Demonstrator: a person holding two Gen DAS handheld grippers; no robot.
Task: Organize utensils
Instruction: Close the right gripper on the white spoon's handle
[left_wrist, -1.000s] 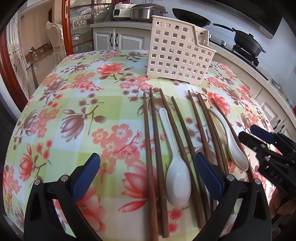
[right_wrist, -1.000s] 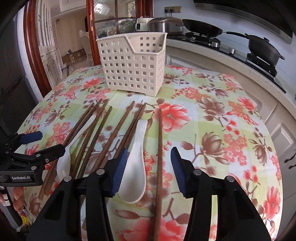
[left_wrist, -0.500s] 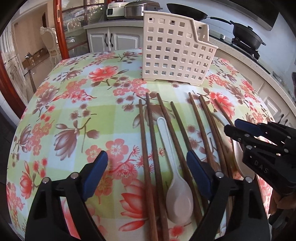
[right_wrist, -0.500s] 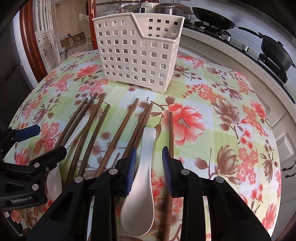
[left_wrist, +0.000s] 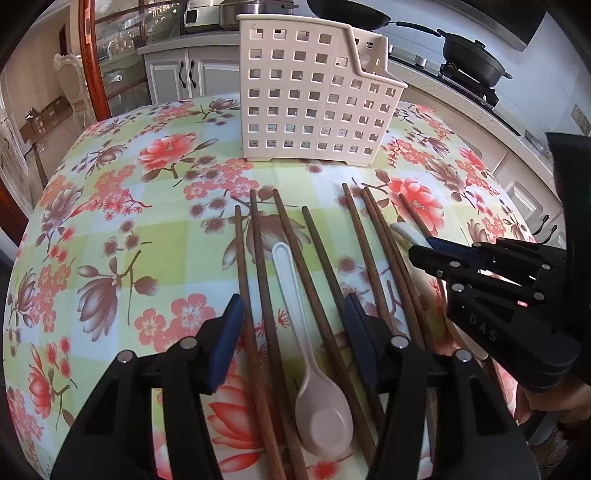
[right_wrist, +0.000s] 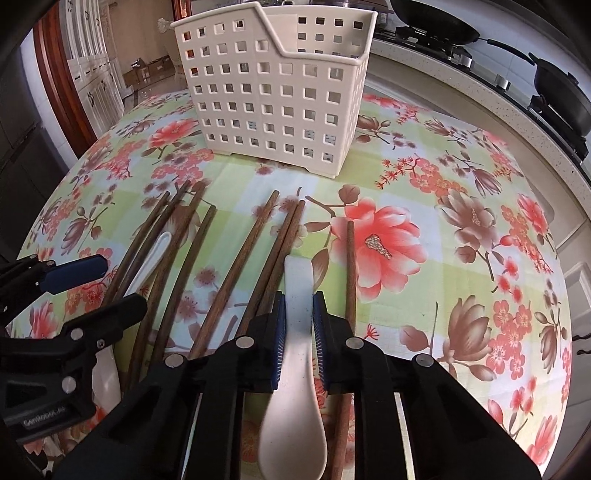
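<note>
Several brown wooden chopsticks and two white ceramic spoons lie in a row on the floral tablecloth. My right gripper is shut on the handle of the right spoon, which rests on the table. My left gripper is open, its jaws straddling the left spoon and a few chopsticks. The right gripper also shows in the left wrist view, and the left gripper in the right wrist view. A cream perforated basket stands upright beyond the utensils.
The round table's floral cloth spreads left of the utensils. A kitchen counter with black pans runs behind and to the right. White cabinets and a wooden door frame stand behind the table.
Both grippers moved forward and lower over the utensils. The right gripper's jaws closed from open onto the right spoon's handle. The left gripper narrowed somewhat but stays open.
</note>
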